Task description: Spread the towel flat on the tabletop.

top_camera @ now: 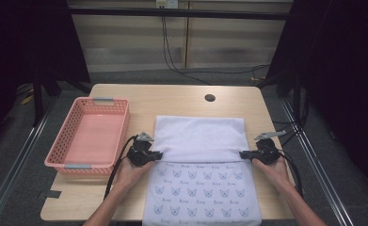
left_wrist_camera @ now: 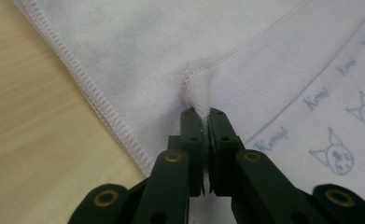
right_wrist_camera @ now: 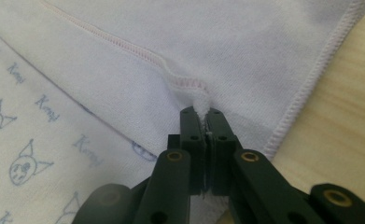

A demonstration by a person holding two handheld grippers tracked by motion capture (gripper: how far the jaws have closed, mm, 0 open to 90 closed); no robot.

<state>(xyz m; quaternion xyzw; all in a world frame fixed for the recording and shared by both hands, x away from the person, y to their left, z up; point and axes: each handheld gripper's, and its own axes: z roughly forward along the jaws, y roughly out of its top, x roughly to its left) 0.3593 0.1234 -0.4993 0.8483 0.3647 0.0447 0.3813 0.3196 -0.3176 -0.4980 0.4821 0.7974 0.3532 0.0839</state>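
One white towel [top_camera: 198, 160] printed with blue cat faces lies on the table [top_camera: 172, 99], its far part folded back; the repeated word is too small to read. The left gripper [top_camera: 159, 154] and right gripper [top_camera: 242, 154] each pinch the folded hem between their fingers. One empty pink basket [top_camera: 68, 141] sits just left.

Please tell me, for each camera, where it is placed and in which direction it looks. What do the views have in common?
High view: sits above the person's side, looks forward and down at the table, pink basket and towel; both forearms, left claw and right claw show.
Left gripper view: rides on the left claw, looks along its shut jaws at the pinched towel hem.
Right gripper view: rides on the right claw, likewise pinching the hem.
Shared: all three show the towel, folded over its cat print, and the wooden table.
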